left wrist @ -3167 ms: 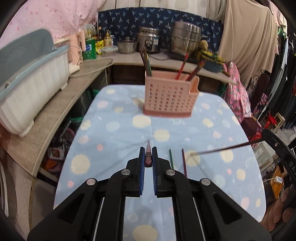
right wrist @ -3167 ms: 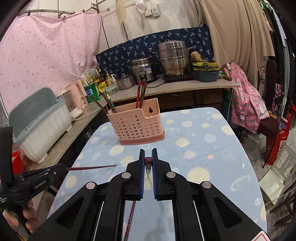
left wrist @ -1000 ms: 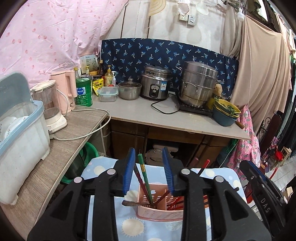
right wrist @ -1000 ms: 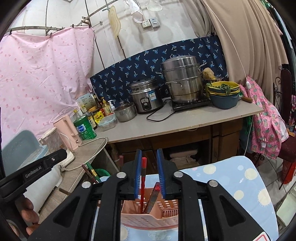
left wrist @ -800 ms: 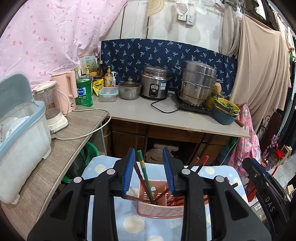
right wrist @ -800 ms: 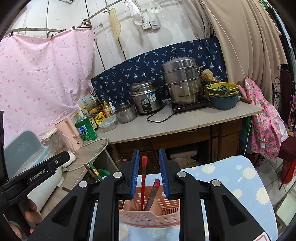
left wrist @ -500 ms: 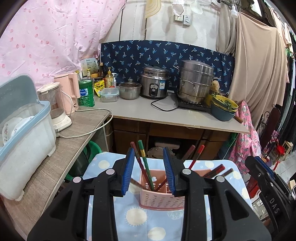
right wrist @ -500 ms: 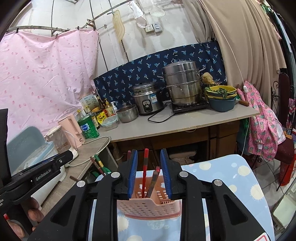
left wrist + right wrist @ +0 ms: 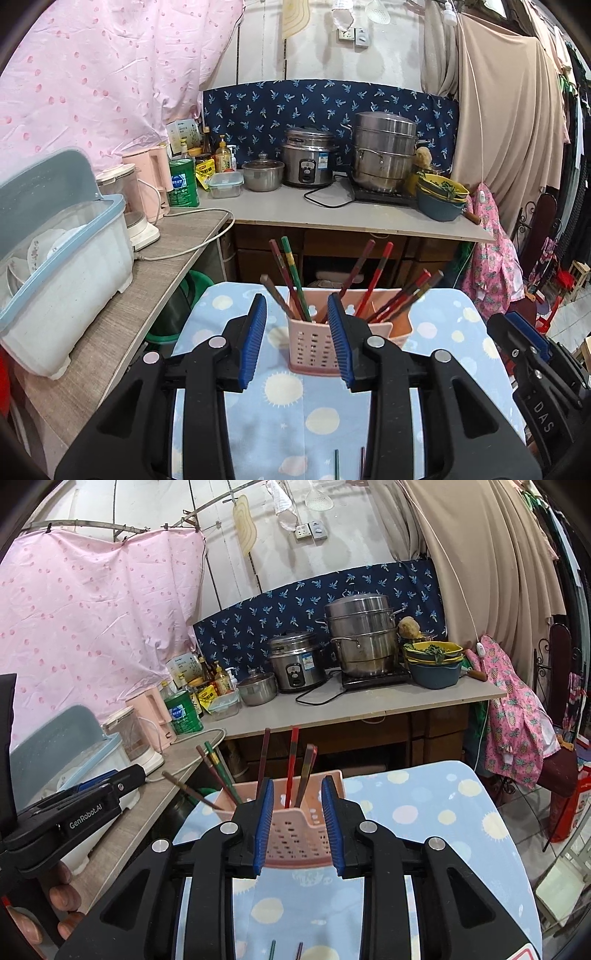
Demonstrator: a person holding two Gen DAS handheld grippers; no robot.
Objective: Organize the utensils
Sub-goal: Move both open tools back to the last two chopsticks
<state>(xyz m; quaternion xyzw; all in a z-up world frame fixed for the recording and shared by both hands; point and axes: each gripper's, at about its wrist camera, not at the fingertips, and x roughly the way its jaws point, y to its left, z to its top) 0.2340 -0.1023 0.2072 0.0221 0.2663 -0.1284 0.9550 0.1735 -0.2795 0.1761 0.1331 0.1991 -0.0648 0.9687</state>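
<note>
A: Both grippers empty. Left gripper [image 9: 297, 336] spread, nothing between the pads. Right gripper [image 9: 295, 821] spread too, framing the caddy [image 9: 295, 834] but not touching it.

B: Caddy standing on the far end of the table [image 9: 461, 332], upright, pink, slotted. Chopsticks [image 9: 291, 277] bristling out of it, red and green, some leaning left, some right.

A: Looks like a drop-off just finished on both sides. Between picks, by the look of things.

B: Agreed. Two more sticks [image 9: 349, 463] lying flat on the cloth at the near edge, side by side, just below the left gripper. Same pair [image 9: 286, 949] peeking in at the bottom of the right view.

A: Next move, then: down and in toward that pair. Tilting steeper, one stick per gripper probably.

B: Thin and flat on soft cloth. Needs pads straddling one stick only, then a firm pinch near an end.

A: Risk of snagging both at once, lying so close. Cloth bunching, too.
</note>
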